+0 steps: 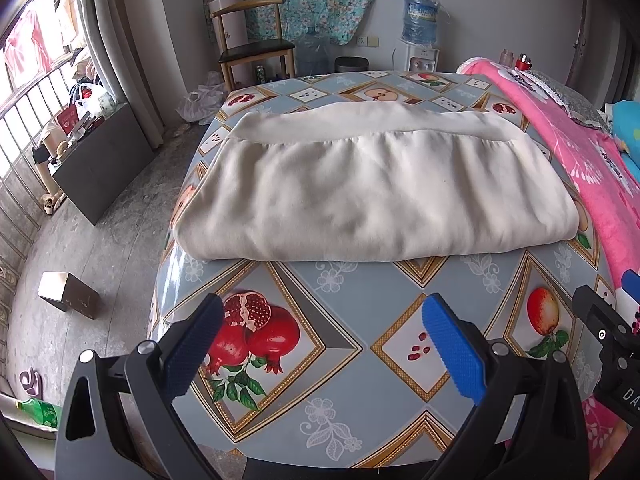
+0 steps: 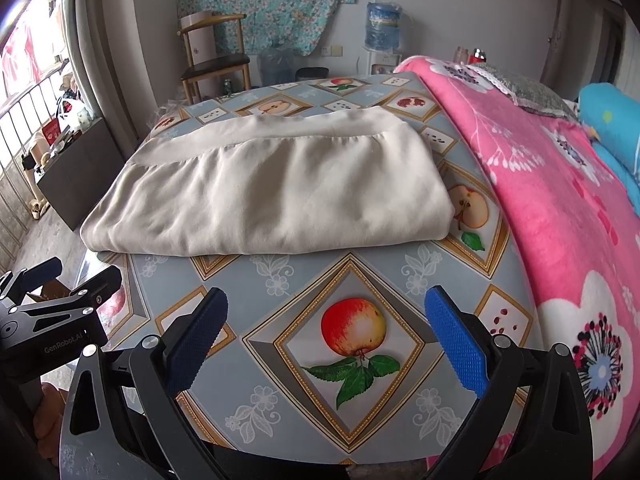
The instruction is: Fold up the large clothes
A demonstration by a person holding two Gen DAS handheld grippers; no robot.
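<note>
While both claws gape wide and empty, left gripper [image 1: 324, 346], right gripper [image 2: 326, 342], folded cream garment [image 1: 360, 192] well ahead on the tablecloth [image 1: 360, 400].

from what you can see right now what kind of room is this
Most likely a lived-in bedroom at home. A pink floral blanket covers what looks like a bed beside the table, a wooden chair stands by the wall, and a water dispenser sits in the corner.

Cream garment [image 1: 360, 188], fruit-patterned grey tablecloth [image 1: 360, 360]

Matt cream cloth garment [image 1: 372, 188] on glossy, smooth plastic tablecloth [image 1: 352, 364].
</note>
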